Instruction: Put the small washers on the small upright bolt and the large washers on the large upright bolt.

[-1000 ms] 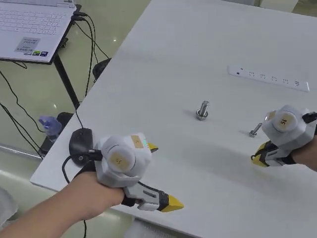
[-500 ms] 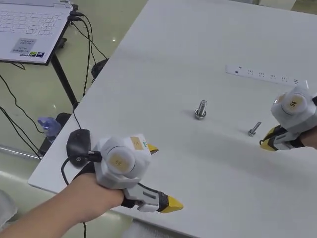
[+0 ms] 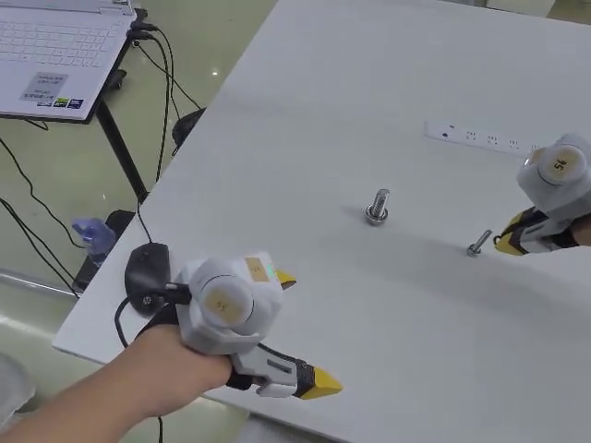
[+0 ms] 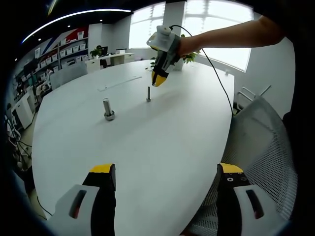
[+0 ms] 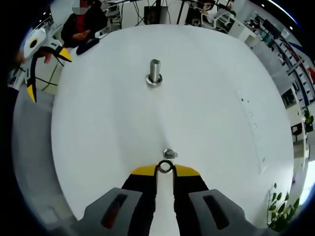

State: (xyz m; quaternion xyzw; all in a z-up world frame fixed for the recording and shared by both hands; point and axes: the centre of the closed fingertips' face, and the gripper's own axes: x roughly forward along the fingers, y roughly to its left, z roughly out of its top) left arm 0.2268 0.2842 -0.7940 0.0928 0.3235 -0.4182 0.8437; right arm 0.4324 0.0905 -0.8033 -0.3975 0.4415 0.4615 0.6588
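**Right jaws pinch a small washer at the small bolt; left jaws spread**

Pressed almost together, the jaws of my right gripper (image 5: pixel 166 173) pinch a small washer (image 5: pixel 166 162) by its rim. The washer sits just beside the top of the small upright bolt (image 5: pixel 170 154); whether the two touch I cannot tell. That bolt stands toward the right edge of the white table (image 3: pixel 305 111). A power strip (image 3: pixel 489 140) lies flat beyond it, nearer the far edge.

The large upright bolt (image 3: pixel 377 207) stands about mid-table, well apart from the small one. It has a wider collar at its foot, and I cannot tell whether that is washers or the bolt's own head.

My left gripper (image 3: pixel 303 329) hangs over the near left corner with its jaws spread wide and nothing between them. A black mouse (image 3: pixel 148 275) rests at that corner just beside it.

Off the left edge, an open laptop (image 3: pixel 51 46) sits on a stand. A small bluish bottle (image 3: pixel 92 235) stands on the floor below, too small to show its contents. A mesh chair (image 4: pixel 256 137) stands by the table's edge.
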